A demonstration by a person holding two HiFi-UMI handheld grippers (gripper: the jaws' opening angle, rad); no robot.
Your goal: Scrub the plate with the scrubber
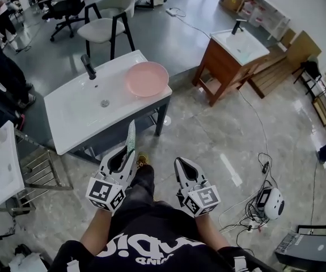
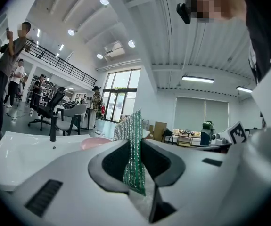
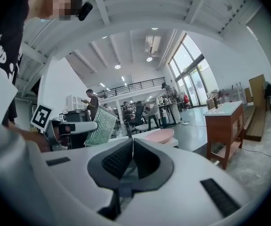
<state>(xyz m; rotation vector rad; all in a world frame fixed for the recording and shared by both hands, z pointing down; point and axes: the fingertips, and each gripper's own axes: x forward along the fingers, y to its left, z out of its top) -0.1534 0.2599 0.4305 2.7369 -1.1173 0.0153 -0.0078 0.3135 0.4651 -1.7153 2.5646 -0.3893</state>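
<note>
1. Scrubber [image 2: 133, 131]: a green mesh pad, standing on edge between the jaws of my left hand-held gripper [image 1: 127, 154]. The jaws are clamped on its lower half, and the upper half sticks out free beyond the tips.
2. Right hand-held gripper [image 3: 132, 142]: jaws pressed together with nothing between them. It sits at lower centre of the head view, beside the left one.
3. Plate [image 1: 146, 79]: pink and round, lying flat on the right end of the white washbasin [image 1: 83, 109], upper centre of the head view. It is well apart from both hand-held grippers, and scrubbing has not begun.
4. Handling of the scrubber, by judgement: light, soft and flexible. The free half will likely fold under pressure, so a hold nearer its middle would give a firmer rubbing face.
5. Handling of the plate, by judgement: rigid, smooth, probably slippery when wet, and breakable if ceramic. I cannot tell the material.
6. Hold point: the raised rim is the only part the jaws can pinch. The free right hand-held gripper could take the near rim to stop the plate sliding off the washbasin edge.
</note>
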